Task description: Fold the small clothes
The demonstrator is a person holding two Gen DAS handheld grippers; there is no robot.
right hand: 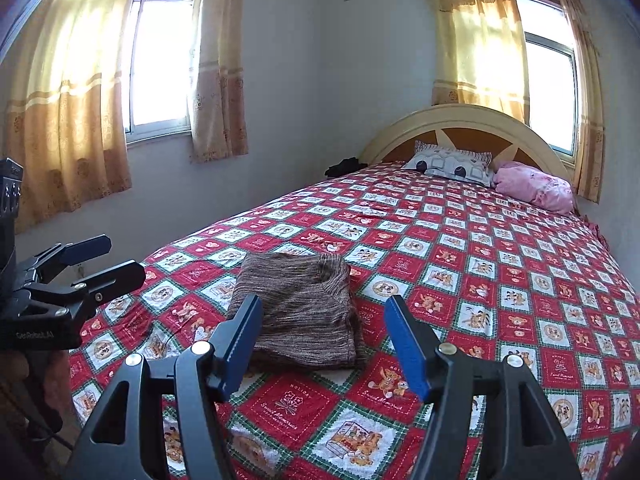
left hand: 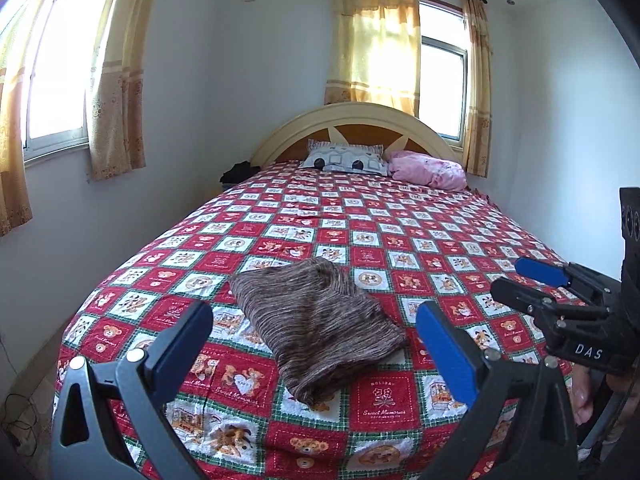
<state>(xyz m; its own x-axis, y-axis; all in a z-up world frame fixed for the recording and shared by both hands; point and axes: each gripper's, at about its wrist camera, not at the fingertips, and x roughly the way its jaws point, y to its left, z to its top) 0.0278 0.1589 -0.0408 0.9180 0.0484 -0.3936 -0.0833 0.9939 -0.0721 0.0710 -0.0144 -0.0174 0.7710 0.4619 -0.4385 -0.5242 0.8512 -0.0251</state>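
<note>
Both grippers, left gripper [left hand: 314, 328] and right gripper [right hand: 320, 334], hover wide and empty over the near edge of the bed [left hand: 440, 232], where the brown garment [left hand: 316, 328] lies folded, so the fold looks finished; next probably comes smoothing or moving on

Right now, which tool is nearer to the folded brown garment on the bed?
Left, but only slightly, I think. The left tool is off the brown garment's left side, the right tool off its right side; both open, apart from it.
</note>
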